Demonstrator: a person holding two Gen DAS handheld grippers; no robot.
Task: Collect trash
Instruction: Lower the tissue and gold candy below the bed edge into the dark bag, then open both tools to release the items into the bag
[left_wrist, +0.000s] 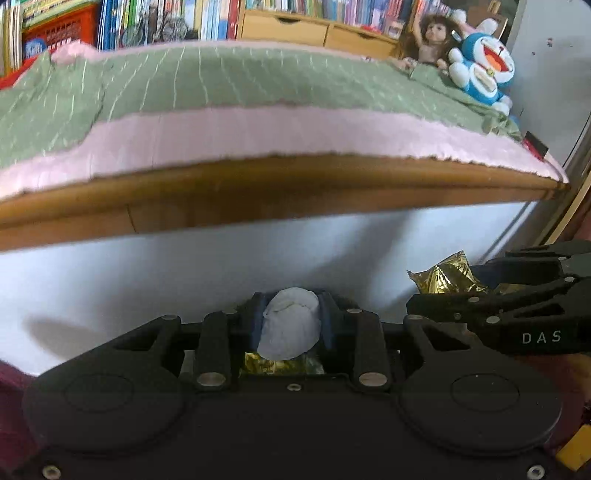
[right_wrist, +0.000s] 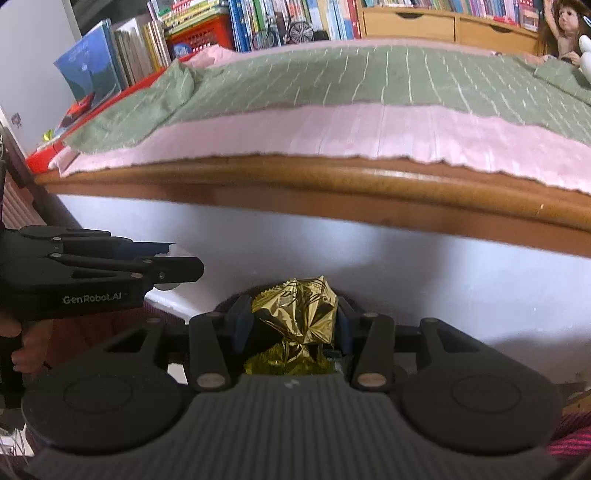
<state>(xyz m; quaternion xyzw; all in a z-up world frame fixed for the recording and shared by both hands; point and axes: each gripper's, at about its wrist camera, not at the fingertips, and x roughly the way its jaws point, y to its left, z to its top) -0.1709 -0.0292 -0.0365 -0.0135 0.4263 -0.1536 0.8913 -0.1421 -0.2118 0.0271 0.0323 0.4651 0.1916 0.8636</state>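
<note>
Left gripper (left_wrist: 290, 325), lower centre, pinches a white crumpled tissue (left_wrist: 290, 325) in narrow jaws; right gripper (right_wrist: 293, 317), lower centre, clamps a gold foil wrapper (right_wrist: 295, 314) at mid-width. Both hang before the bed's wooden edge (left_wrist: 277, 181). Best practice: keep both grips firm until over a bin, none visible.

Left claw (left_wrist: 290, 323) and right claw (right_wrist: 293, 321) both angled downward, apparently clamped, side by side.
</note>
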